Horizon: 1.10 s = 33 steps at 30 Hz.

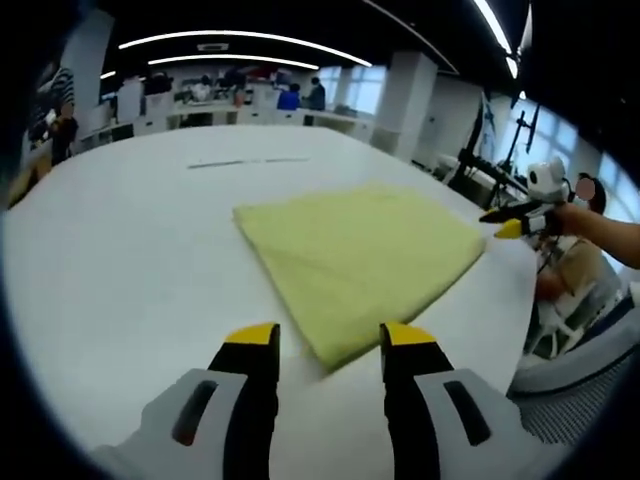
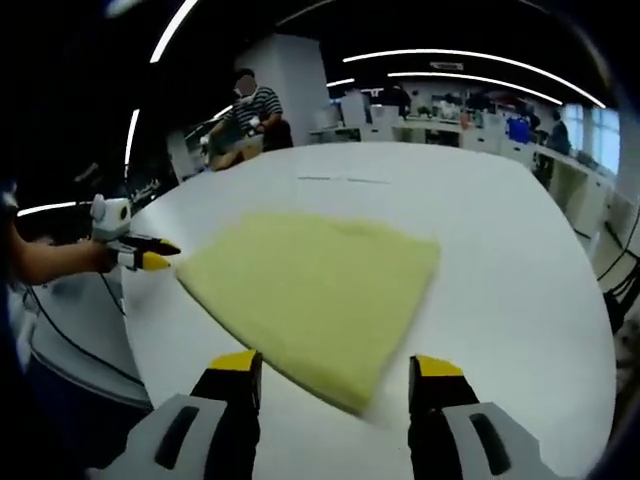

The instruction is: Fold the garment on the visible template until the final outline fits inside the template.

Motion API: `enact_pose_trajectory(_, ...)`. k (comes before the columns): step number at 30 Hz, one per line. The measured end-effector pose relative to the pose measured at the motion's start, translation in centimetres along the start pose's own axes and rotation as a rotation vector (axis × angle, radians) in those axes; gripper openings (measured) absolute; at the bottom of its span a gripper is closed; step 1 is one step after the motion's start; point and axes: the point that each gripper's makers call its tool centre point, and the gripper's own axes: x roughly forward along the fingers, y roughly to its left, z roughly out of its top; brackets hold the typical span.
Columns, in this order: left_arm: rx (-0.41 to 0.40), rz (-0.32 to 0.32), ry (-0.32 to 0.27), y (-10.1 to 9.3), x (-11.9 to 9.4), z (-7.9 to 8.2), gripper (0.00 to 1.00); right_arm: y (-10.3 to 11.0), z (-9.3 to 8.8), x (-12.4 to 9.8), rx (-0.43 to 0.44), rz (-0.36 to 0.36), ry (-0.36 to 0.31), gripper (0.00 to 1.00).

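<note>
A yellow-green garment [image 1: 360, 255], folded into a rough square, lies flat on the round white table [image 1: 130, 260]. My left gripper [image 1: 328, 340] is open, and the garment's near corner shows in the gap between its yellow-tipped jaws. At the garment's right edge a hand holds the right gripper [image 1: 512, 226]. From the opposite side, the right gripper [image 2: 335, 365] stands open over another corner of the garment [image 2: 310, 290]. The left gripper [image 2: 150, 258] shows at the garment's left corner. A thin dark line [image 1: 250, 162] marks the table beyond the garment.
The table's edge [image 1: 520, 330] curves close on the right, with cables and stands beyond it. A person in a striped shirt [image 2: 250, 105] sits past the far rim. Desks and several people [image 1: 300, 97] line the back of the room.
</note>
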Motion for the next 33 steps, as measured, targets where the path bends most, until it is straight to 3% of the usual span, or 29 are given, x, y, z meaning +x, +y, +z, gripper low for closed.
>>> enact_pose_trajectory(8,-0.025,-0.001,-0.05,-0.4,-0.8,1.7,0.57,2.7,1.9,-0.7,-0.007,0.037,-0.036,0.82)
enact_pose_trajectory(19,-0.051,-0.005,-0.096,-1.3,-2.3,3.3,0.79,4.6,3.0,-1.8,-0.014,0.062,-0.06,0.99)
enact_pose_trajectory(26,-0.009,-0.001,-0.101,-2.0,-3.2,4.1,0.92,5.0,3.0,-2.1,-0.022,0.065,-0.064,0.99)
enact_pose_trajectory(33,0.002,0.005,-0.11,-2.1,-3.7,4.3,0.99,4.9,3.5,-2.9,0.0,0.046,-0.115,0.99)
